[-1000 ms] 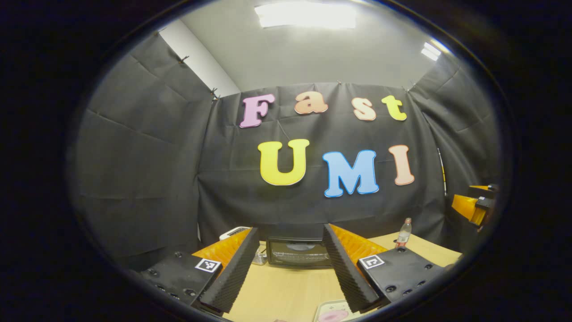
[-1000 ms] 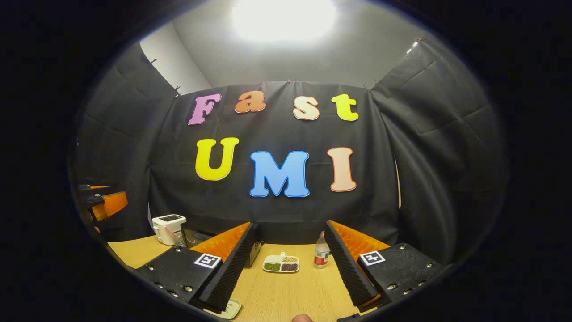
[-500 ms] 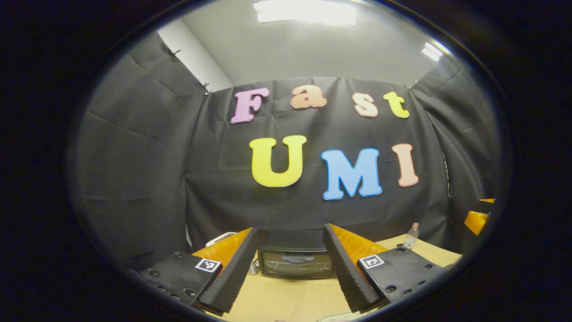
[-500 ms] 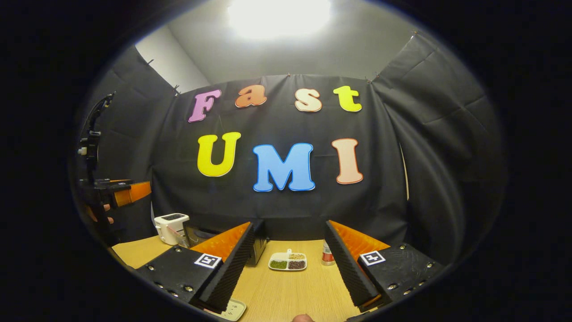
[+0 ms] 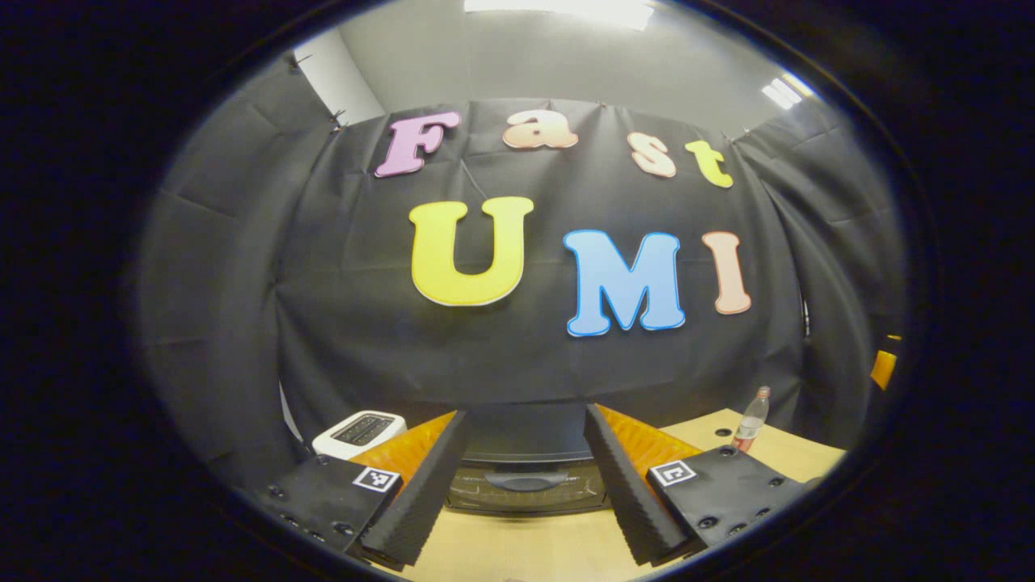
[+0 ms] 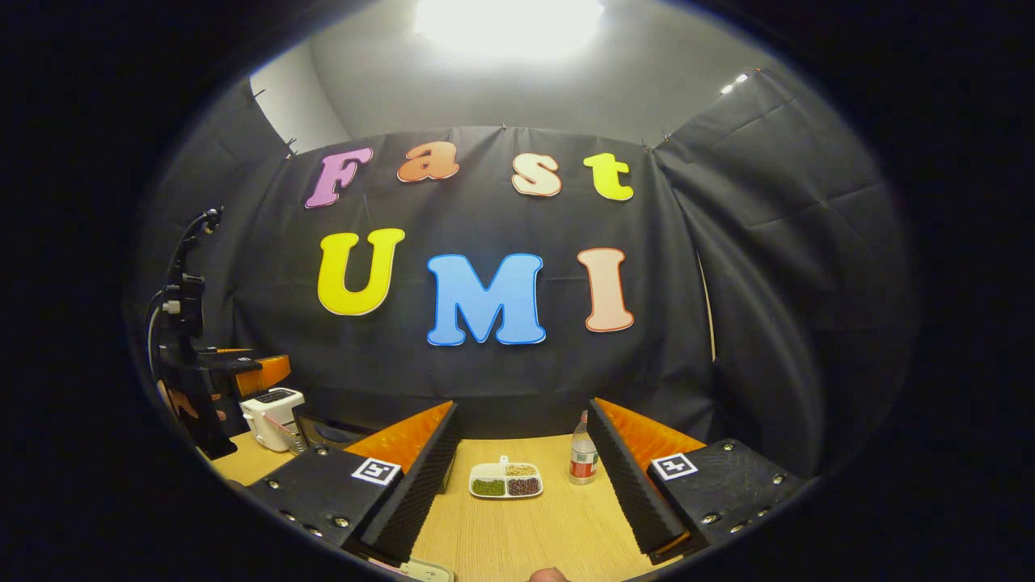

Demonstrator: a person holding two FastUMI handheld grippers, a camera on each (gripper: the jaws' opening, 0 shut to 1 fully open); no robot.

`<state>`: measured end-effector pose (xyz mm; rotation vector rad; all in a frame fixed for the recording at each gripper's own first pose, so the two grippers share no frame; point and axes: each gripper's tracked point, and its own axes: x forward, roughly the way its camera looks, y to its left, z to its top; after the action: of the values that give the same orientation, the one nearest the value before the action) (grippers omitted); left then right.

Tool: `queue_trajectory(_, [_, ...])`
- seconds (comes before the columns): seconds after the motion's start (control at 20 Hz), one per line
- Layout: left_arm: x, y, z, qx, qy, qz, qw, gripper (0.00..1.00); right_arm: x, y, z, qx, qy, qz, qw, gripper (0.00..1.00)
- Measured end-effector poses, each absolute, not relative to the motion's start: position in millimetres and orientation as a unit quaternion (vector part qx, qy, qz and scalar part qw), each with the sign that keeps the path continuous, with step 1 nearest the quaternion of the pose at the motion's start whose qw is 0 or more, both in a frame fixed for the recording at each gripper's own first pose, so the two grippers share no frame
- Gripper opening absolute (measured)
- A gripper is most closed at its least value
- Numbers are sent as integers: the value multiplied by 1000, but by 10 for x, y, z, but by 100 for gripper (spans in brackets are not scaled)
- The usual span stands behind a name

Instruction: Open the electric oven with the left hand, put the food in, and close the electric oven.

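You're working in a booth hung with creased black cloth walls (image 6: 776, 267) pinned along the top edge. Above them there's a plain grey ceiling (image 5: 566, 56) with a bright rectangular light panel (image 6: 509, 20) glaring down. Your light wooden tabletop (image 6: 525, 533) runs right up to the cloth at the back.

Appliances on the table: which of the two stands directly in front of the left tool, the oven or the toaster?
The oven: dark, door handle framed between the open left tool. The white toaster stands off to its left.
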<state>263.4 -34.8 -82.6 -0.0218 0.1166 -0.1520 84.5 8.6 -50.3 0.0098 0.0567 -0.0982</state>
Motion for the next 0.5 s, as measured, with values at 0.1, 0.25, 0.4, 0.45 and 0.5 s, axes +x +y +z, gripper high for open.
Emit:
queue_trajectory(0.1, [2815, -367, -1022, -14, 74, -86, 993, 100, 883, 120, -532, -2, 33, -62, 998, 98])
queue_trajectory(0.25, [3078, -405, -1348, -15, 98, -99, 990, 100, 919, 132, -579, -9, 37, -84, 996, 97])
queue_trajectory(0.4, [3285, -432, -1635, -14, 121, -107, 987, 91, 949, 130, -657, -14, 51, -103, 993, 97])
queue_trajectory(0.45, [3356, -452, -1745, -13, 130, -108, 986, 91, 939, 131, -671, -17, 54, -108, 992, 97])
queue_trajectory(0.5, [3419, -472, -1840, -15, 137, -110, 984, 91, 935, 137, -675, -21, 57, -113, 992, 97])
